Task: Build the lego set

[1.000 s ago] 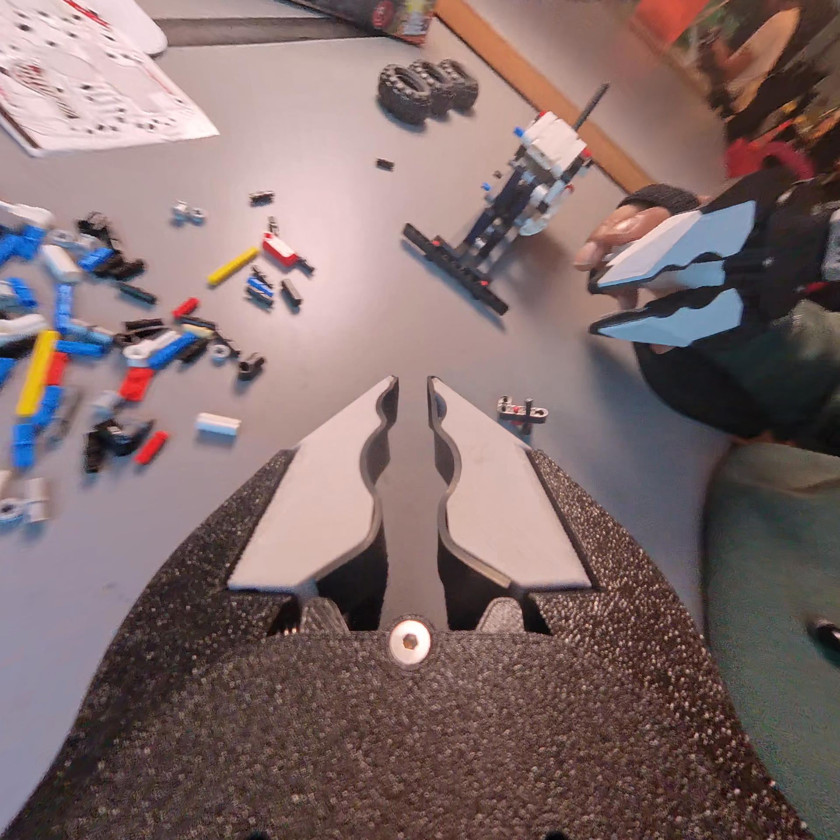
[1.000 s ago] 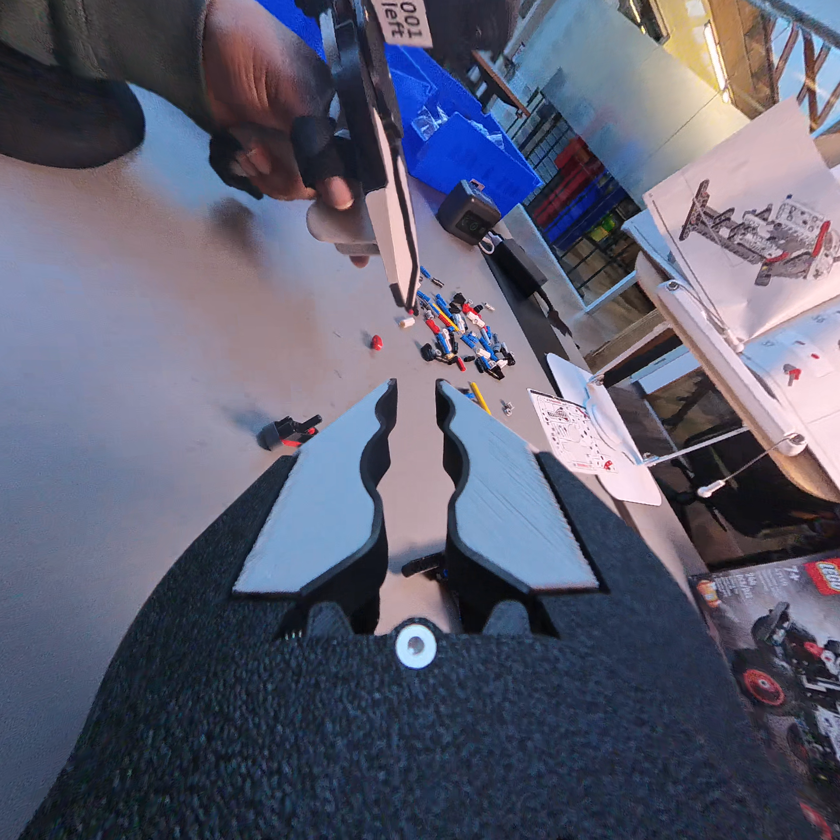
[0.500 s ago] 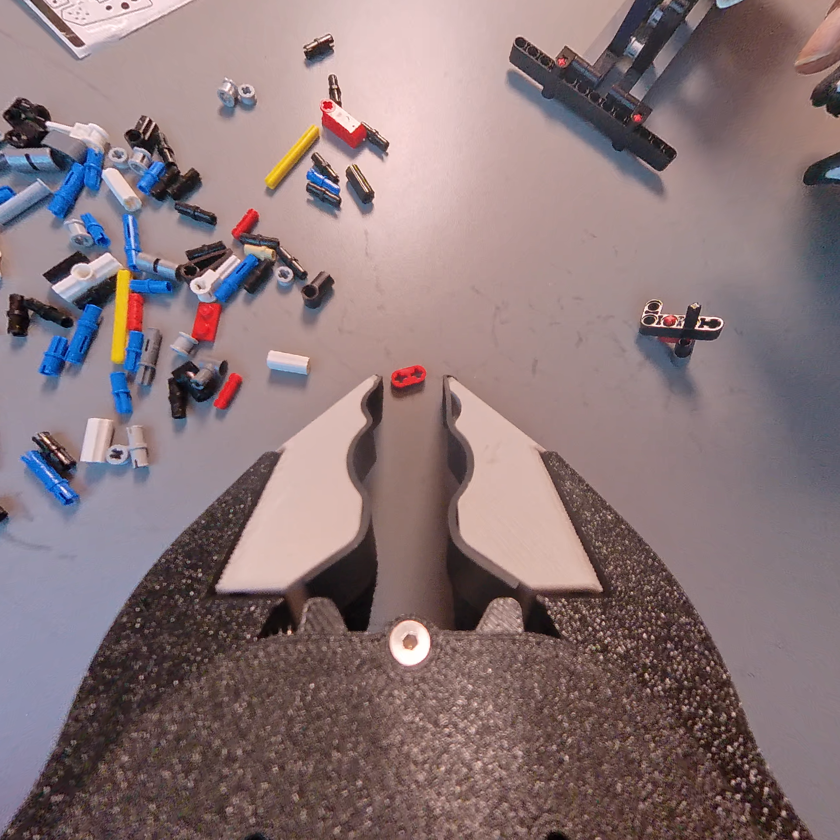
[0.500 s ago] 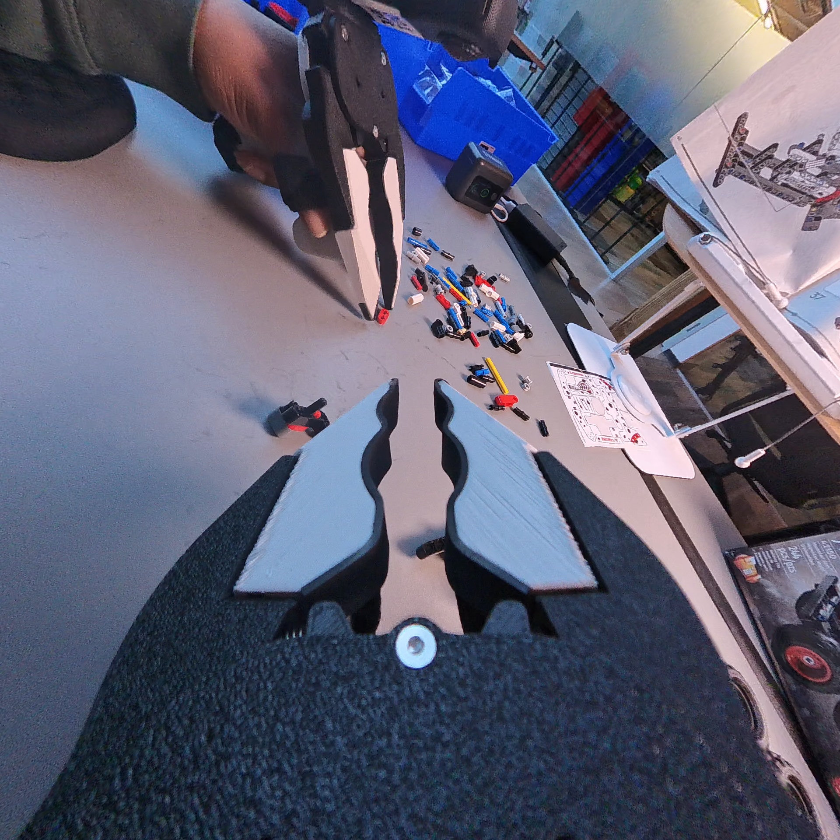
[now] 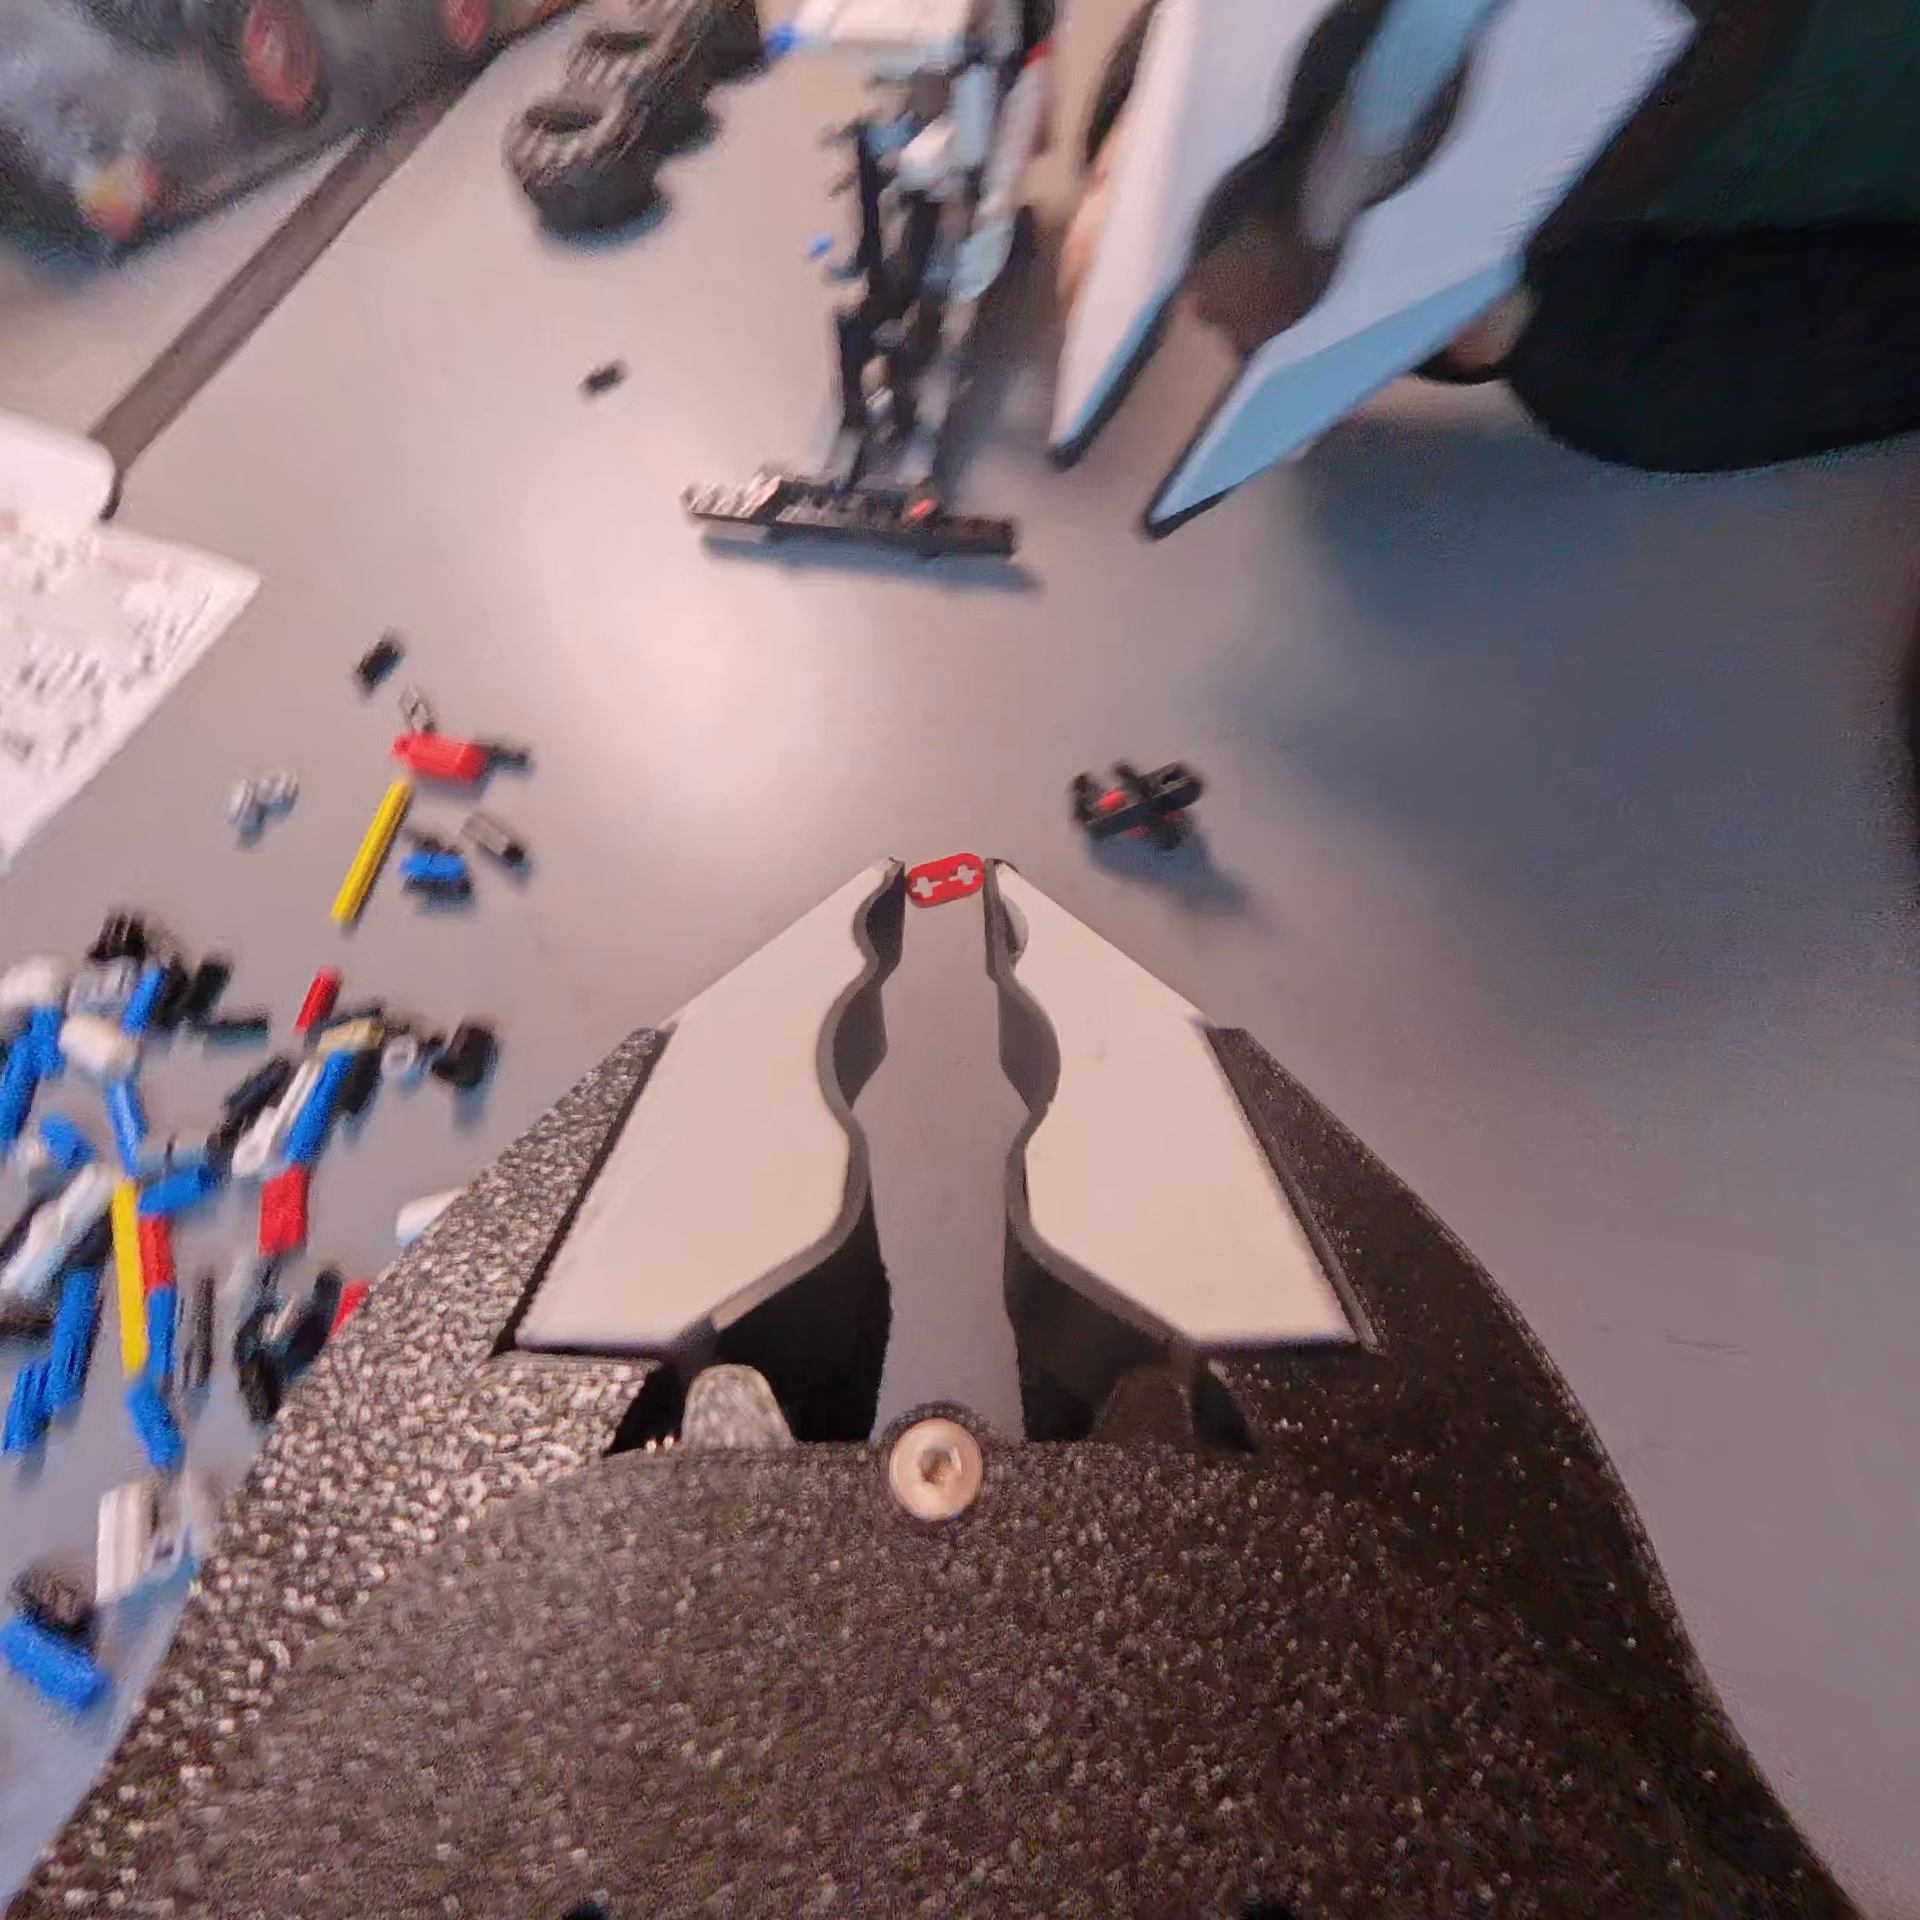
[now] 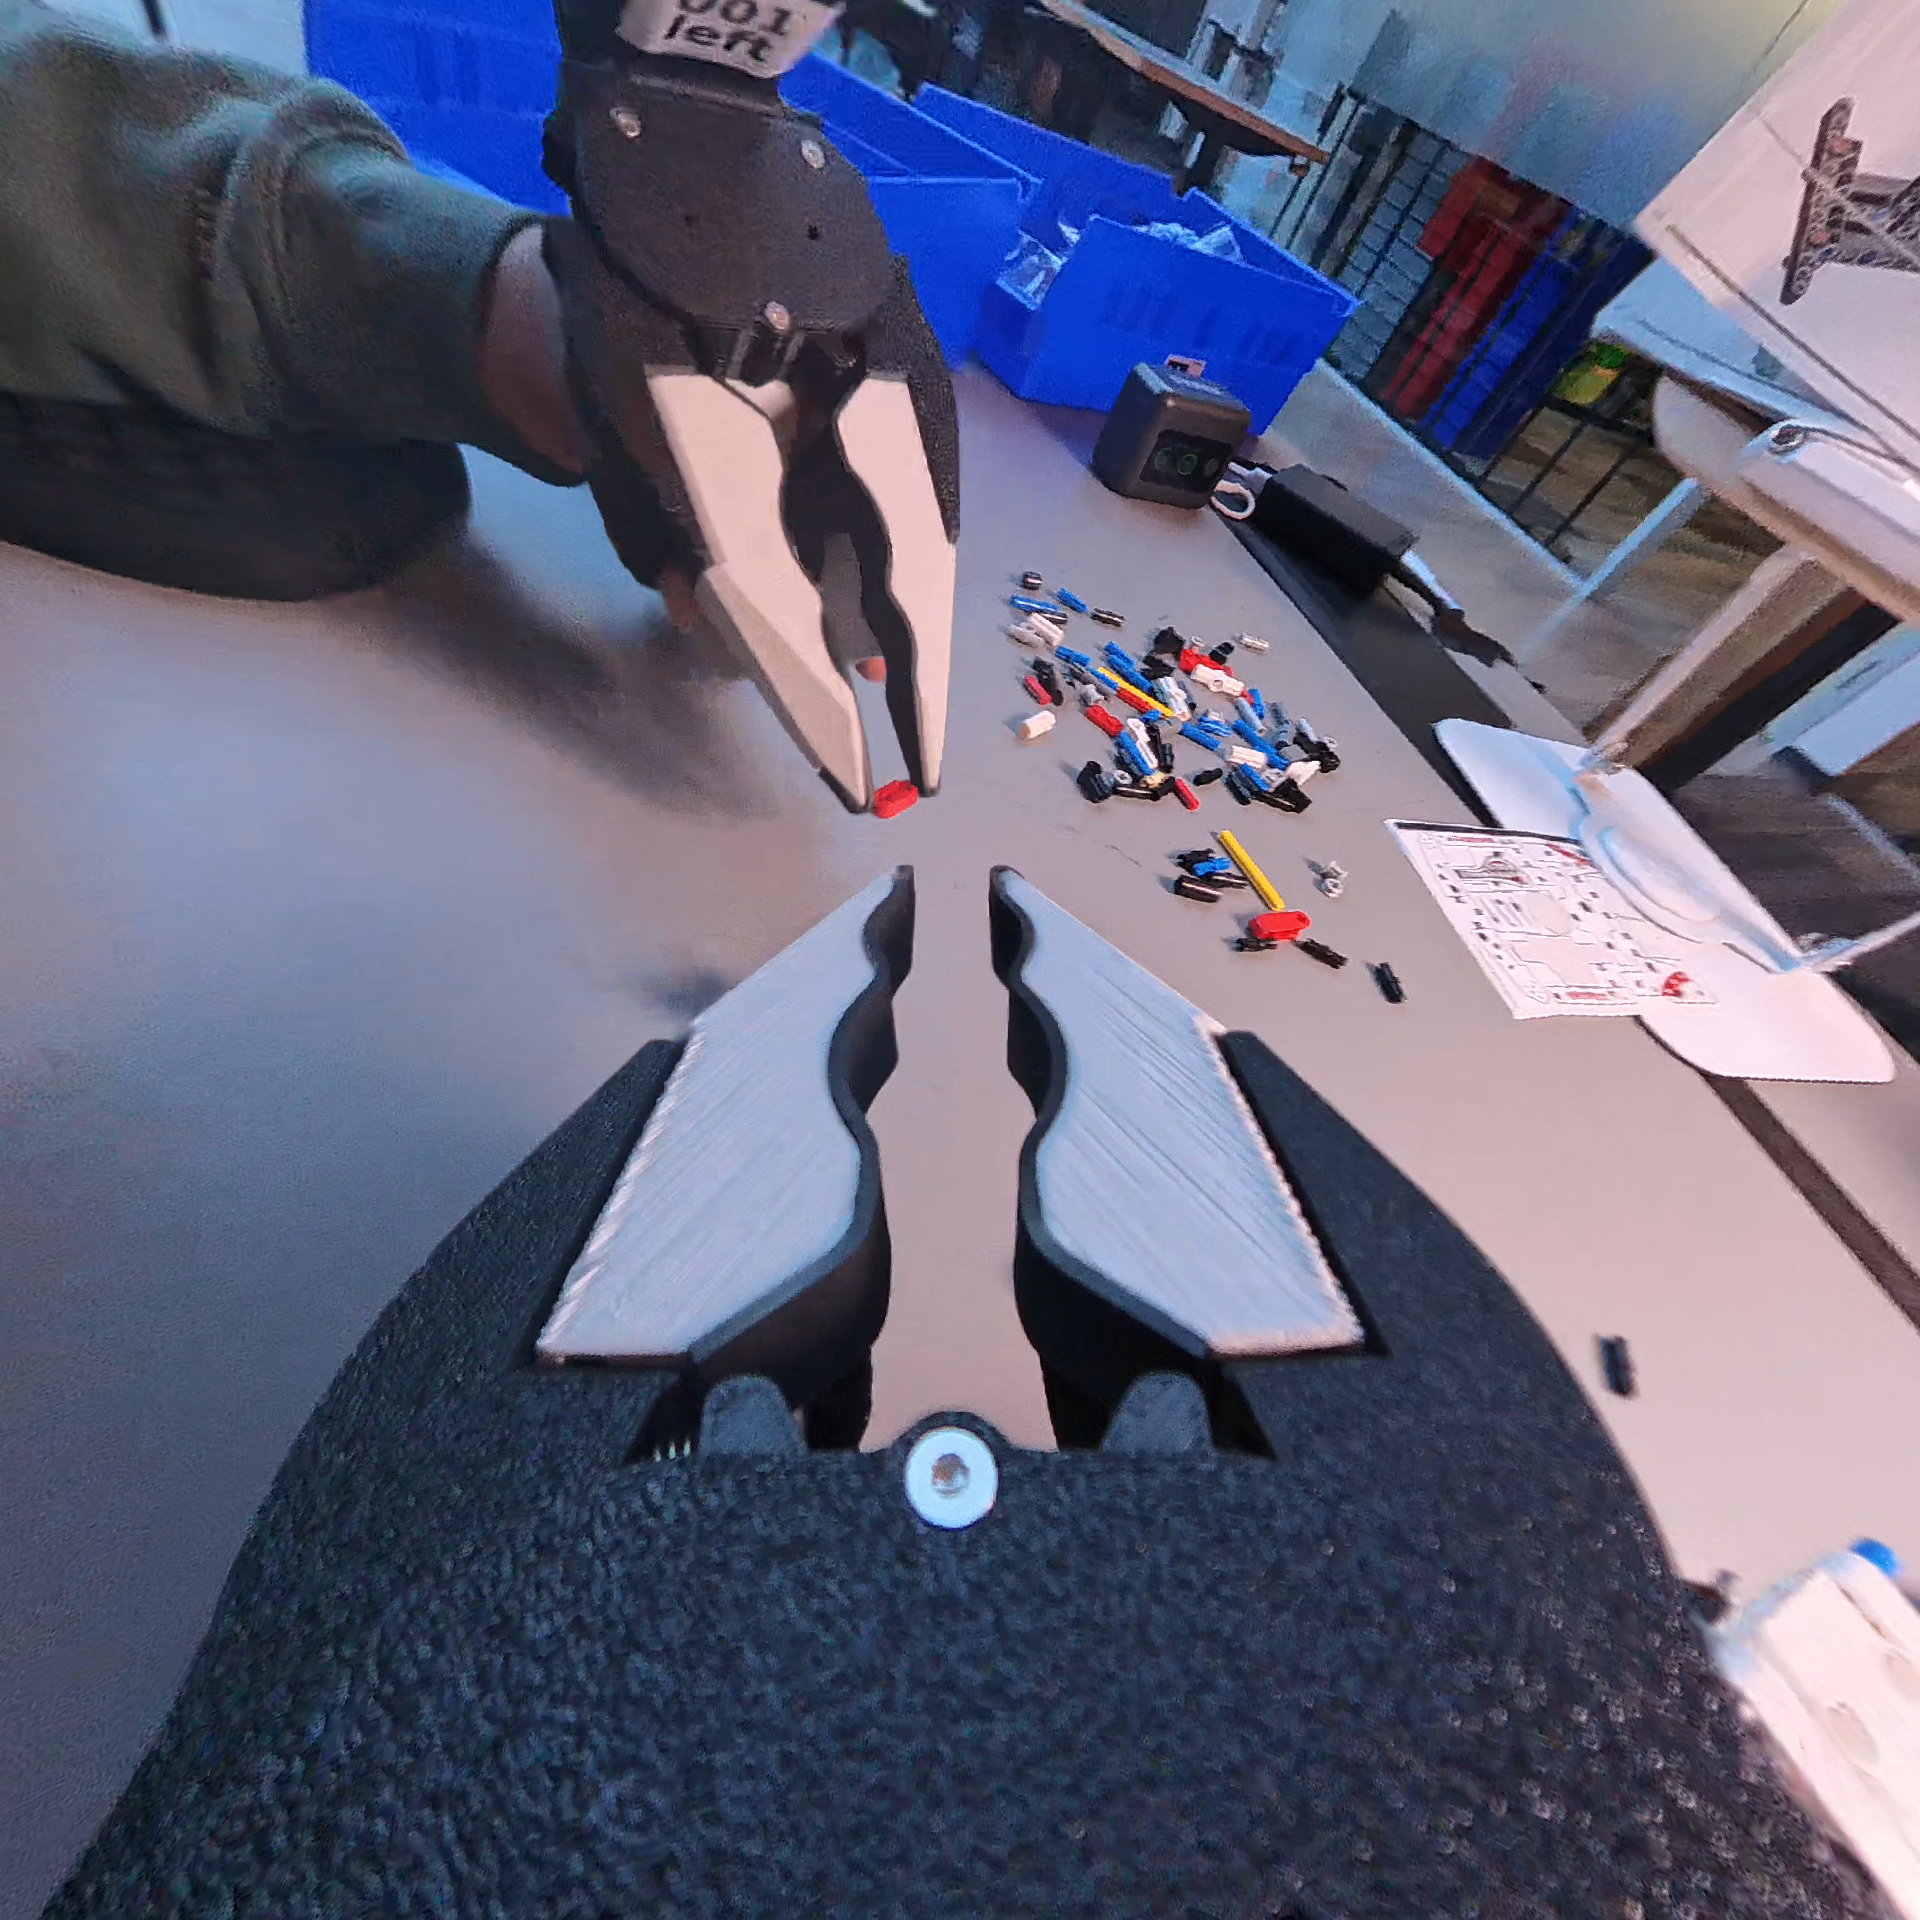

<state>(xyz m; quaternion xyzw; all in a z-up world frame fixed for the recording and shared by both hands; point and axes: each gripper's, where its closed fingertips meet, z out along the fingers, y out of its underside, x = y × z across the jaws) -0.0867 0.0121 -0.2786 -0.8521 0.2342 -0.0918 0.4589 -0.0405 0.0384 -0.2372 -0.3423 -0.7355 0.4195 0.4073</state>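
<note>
The left gripper (image 5: 943, 871) had lifted the red link (image 5: 944, 879), clamped crosswise at its tips, facing the empty, parted right gripper (image 6: 951, 883).

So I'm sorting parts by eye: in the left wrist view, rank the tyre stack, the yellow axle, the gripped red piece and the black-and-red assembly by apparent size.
1. Tyre stack, though blurred.
2. Yellow axle.
3. Black-and-red assembly, close to the axle, so unsure.
4. Red piece between the left gripper tips.
</note>
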